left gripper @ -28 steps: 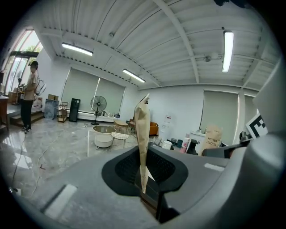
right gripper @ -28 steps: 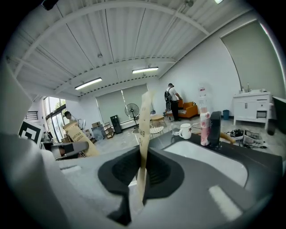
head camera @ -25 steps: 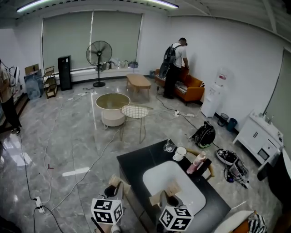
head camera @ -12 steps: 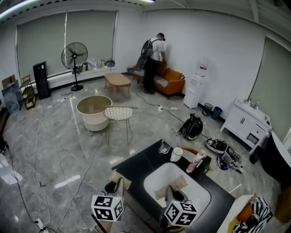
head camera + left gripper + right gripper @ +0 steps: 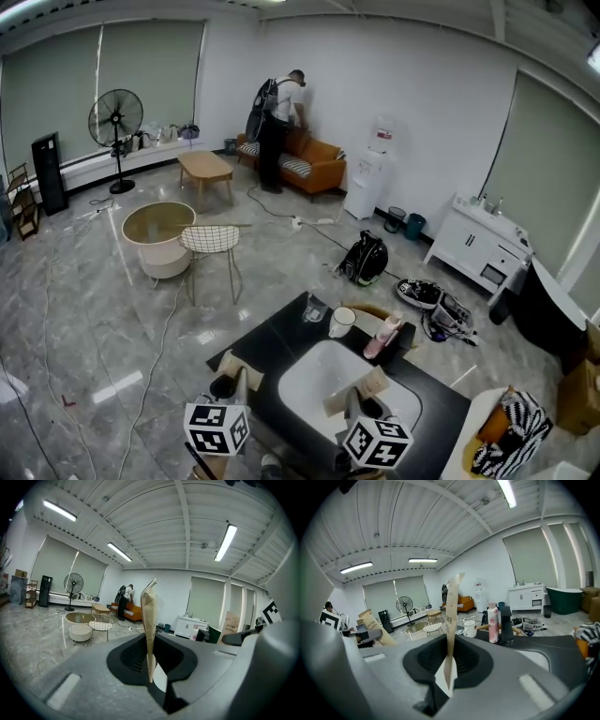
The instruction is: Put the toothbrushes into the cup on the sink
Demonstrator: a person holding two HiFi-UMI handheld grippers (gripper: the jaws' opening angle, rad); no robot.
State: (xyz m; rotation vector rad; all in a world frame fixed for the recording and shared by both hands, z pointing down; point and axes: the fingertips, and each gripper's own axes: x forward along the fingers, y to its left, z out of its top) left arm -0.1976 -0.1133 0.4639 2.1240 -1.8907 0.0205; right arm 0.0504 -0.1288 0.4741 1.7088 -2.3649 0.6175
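The left gripper [image 5: 226, 386] and right gripper [image 5: 362, 407] are each clamped narrow on the lower end of a flat cardboard toothbrush pack [image 5: 148, 620], at the counter's [image 5: 272, 339] near side. The cup [image 5: 342, 322] stands at the far edge, beyond the sink [image 5: 309, 375]. Pinched so low, a pack could pivot, catch the rim and tip the cup, or knock over the pink bottle [image 5: 377, 338] nearby.

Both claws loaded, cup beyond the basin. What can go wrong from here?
Left claw and right claw each pinch a cardboard toothbrush pack by one end; either may pivot or slip. The cup stands between a glass and a pink bottle; a tall pack might knock them.
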